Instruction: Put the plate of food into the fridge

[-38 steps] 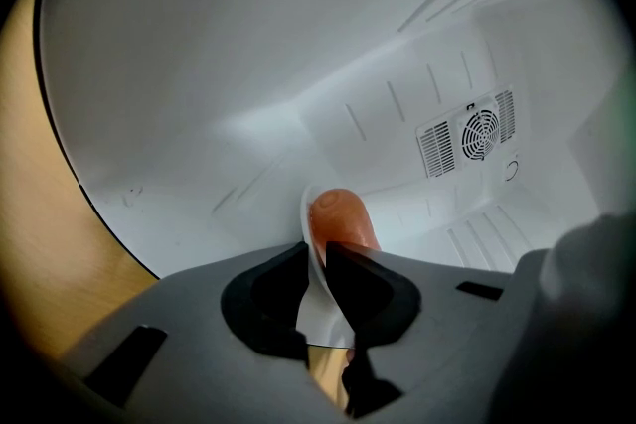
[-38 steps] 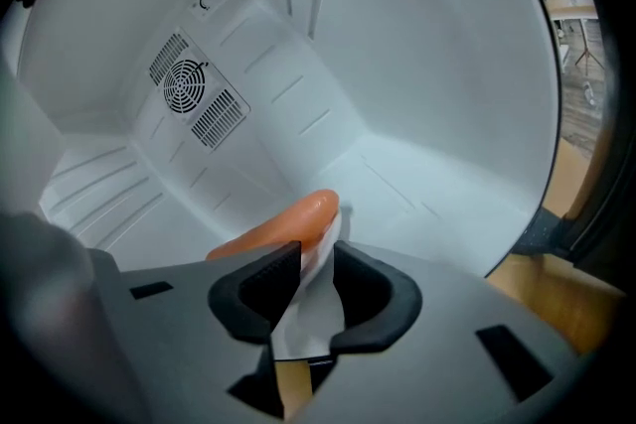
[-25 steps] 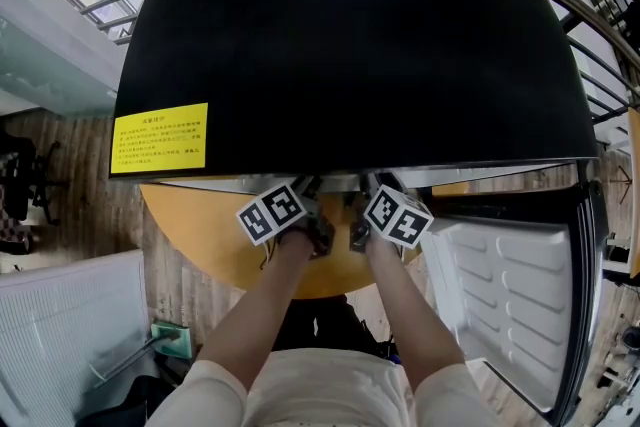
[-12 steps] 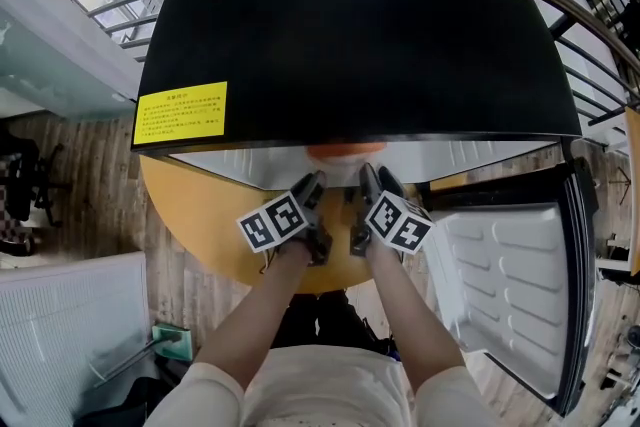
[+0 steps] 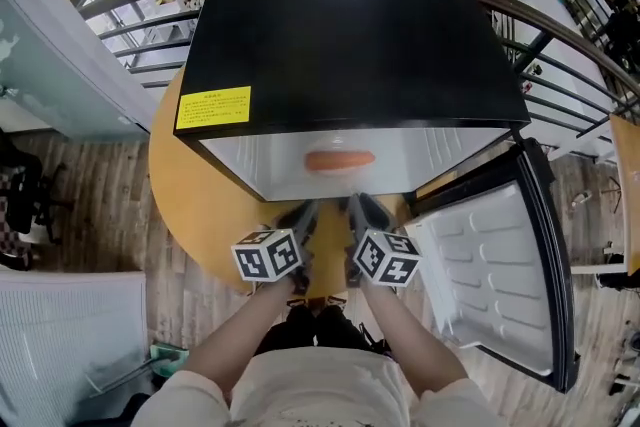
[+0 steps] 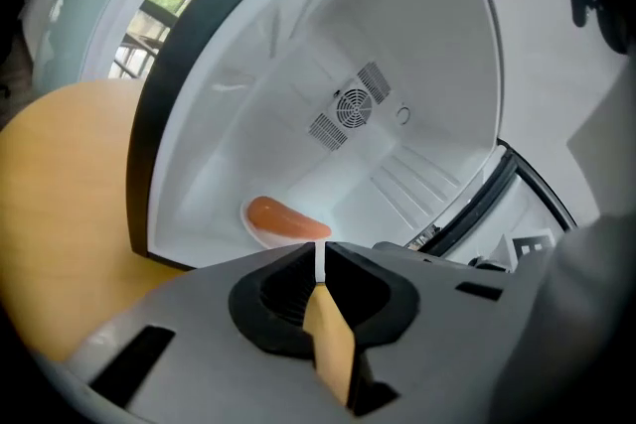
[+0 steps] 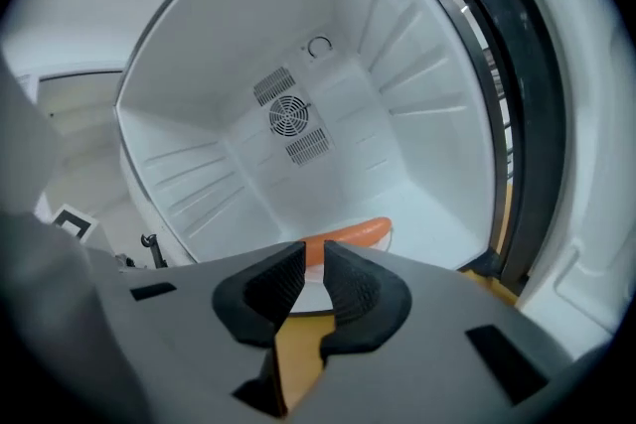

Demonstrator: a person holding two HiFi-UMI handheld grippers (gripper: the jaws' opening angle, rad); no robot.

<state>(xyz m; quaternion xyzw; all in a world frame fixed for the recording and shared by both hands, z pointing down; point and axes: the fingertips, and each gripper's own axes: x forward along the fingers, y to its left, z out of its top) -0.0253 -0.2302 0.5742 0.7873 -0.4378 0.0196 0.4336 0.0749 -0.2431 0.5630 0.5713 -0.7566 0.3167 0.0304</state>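
White round plate point(image 6: 254, 231) with orange sausage point(image 6: 283, 216) lodged inside black fridge point(image 5: 350, 35). Left gripper point(image 6: 319, 251) closed tight, empty; right gripper point(image 7: 315, 255) just narrowed, slightly agape, empty.

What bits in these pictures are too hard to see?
- Label, head view: print too small to read.
- Plate, left gripper view: near edge hidden behind the left hand-held gripper.
- Fridge, head view: its black top hides most of the inside.

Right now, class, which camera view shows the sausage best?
The left gripper view: the sausage lies almost whole on its plate. The right gripper view shows just part of it, and the head view shows only an orange blur.
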